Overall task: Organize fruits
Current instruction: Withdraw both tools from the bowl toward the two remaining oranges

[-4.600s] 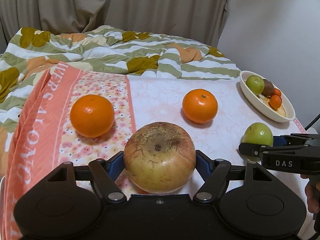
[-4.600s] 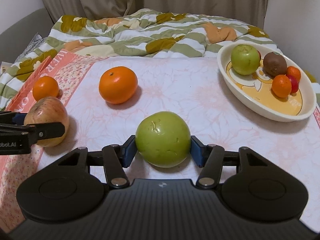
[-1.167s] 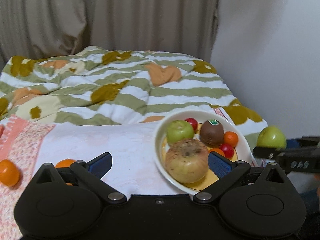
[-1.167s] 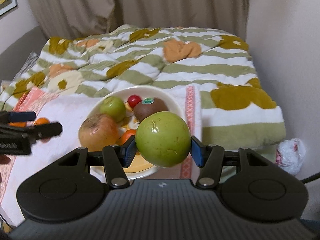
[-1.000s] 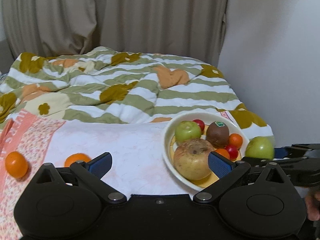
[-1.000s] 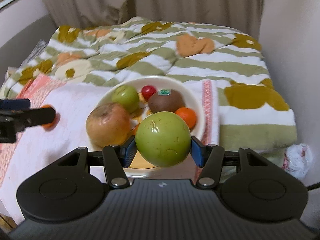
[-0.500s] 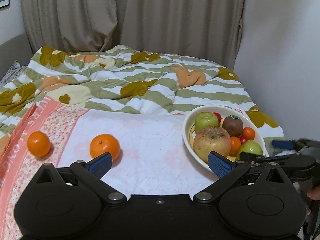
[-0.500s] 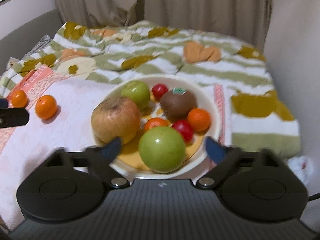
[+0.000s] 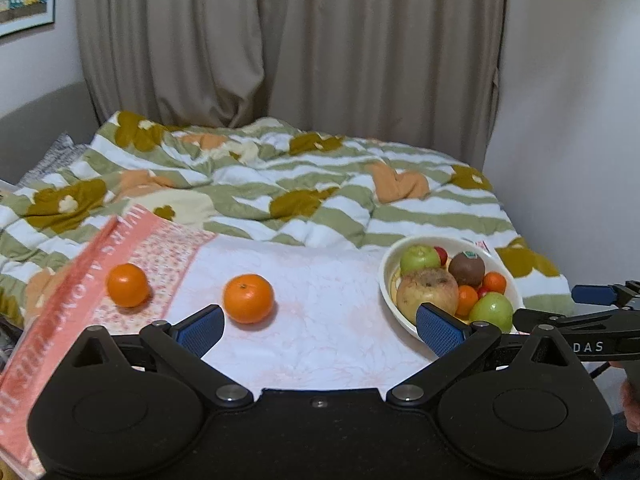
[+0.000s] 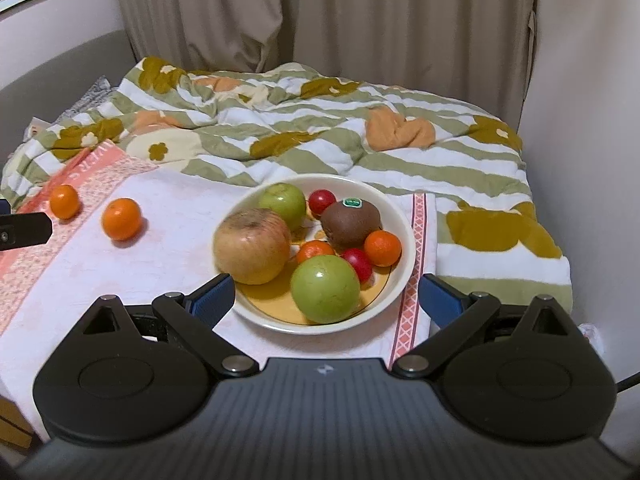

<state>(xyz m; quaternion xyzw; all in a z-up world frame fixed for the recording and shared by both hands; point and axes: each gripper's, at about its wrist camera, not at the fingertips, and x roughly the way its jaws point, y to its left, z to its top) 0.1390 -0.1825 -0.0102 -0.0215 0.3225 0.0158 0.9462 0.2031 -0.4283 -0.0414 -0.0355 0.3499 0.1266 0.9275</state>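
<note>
On the pink-and-white cloth (image 9: 320,344), far to the left of the left gripper (image 9: 320,326), lies the smaller orange (image 9: 127,285), on the flowered pink band; the larger orange (image 9: 248,298) sits just ahead of that gripper's left blue pad. Both oranges have stayed on the cloth throughout. The left gripper's jaws stand spread wide with nothing between them, whereas 4.6 seconds ago they pinched the russet apple (image 10: 252,245); that apple now rests in the white bowl (image 10: 400,216), just beyond the right gripper's left pad. Since half a second ago the left gripper has drawn back and higher, so the bowl shows smaller, ahead of its right pad. The right gripper (image 10: 326,298) also has its jaws spread wide and empty; a second ago they clamped the large green apple (image 10: 325,289), which now lies in the bowl's near side, midway between the two blue pads and clear of both. Behind it in the bowl are a smaller green apple (image 10: 282,201), a brown kiwi (image 10: 351,220) with a green sticker, two small tangerines (image 10: 382,248) and two red cherry tomatoes (image 10: 322,201). The striped quilt (image 10: 320,128) lies rumpled beyond the bowl.
</note>
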